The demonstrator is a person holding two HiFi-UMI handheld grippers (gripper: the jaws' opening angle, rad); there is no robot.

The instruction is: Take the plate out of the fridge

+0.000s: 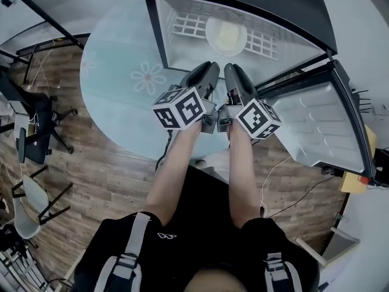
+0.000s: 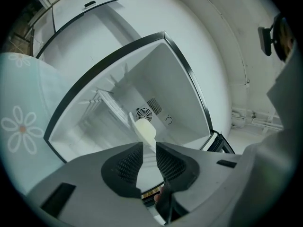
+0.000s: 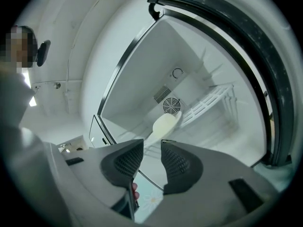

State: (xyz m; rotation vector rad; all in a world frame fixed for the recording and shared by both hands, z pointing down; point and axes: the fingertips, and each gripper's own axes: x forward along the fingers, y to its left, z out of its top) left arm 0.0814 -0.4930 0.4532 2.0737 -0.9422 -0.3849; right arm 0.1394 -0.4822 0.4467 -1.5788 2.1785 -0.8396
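While the left gripper [image 1: 208,72] and right gripper [image 1: 234,75] hover side by side before the open fridge [image 1: 151,32], jaws spread and empty, the pale plate [image 1: 226,35] rests on the wire shelf [image 1: 182,24] inside. The door [image 1: 328,126] hangs open rightward, above a flowered rug [image 1: 121,84].

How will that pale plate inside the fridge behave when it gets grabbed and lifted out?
The plate looks rigid, so it should lift in one piece without bending. Its smooth pale surface may slip if it is pinched only by the thin rim. Lying flat, it seems unlikely to roll, but it would probably chip or break if dropped.
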